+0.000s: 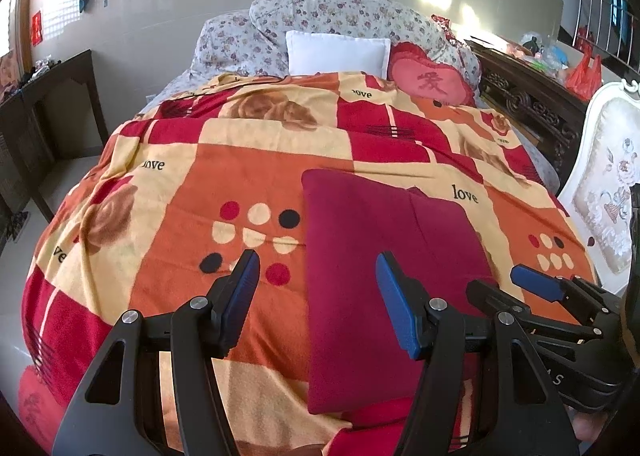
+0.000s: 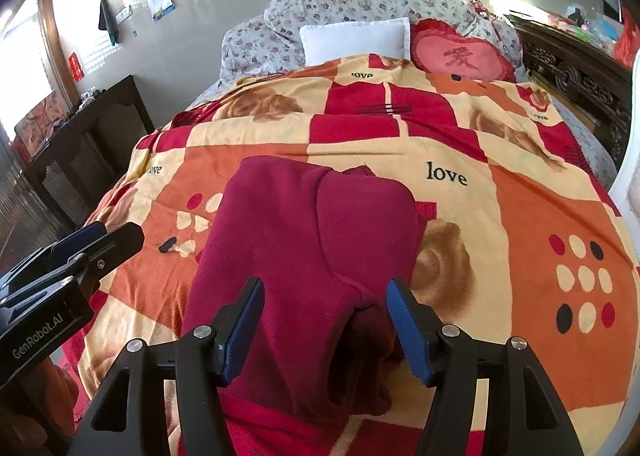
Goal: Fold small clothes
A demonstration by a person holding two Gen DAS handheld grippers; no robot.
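A dark red garment [image 1: 372,232] lies folded into a thick rectangle on the orange, red and cream blanket [image 1: 168,191] of a bed. My left gripper [image 1: 316,260] hovers open over the garment's left edge, with one pad above the blanket and the other above the cloth. The right gripper [image 2: 326,288] stands open over the near end of the garment [image 2: 304,215], where a bulging fold lies between the jaws; neither pad presses on it. Each gripper shows in the other's view: the right gripper [image 1: 508,282] at the garment's right, the left gripper [image 2: 80,244] at its left.
At the head of the bed are a white pillow [image 1: 338,53], a red heart cushion [image 1: 430,81] and a floral quilt [image 1: 328,11]. A dark cabinet [image 1: 48,95] stands left, carved dark furniture [image 1: 528,99] and a white chair [image 1: 604,183] right.
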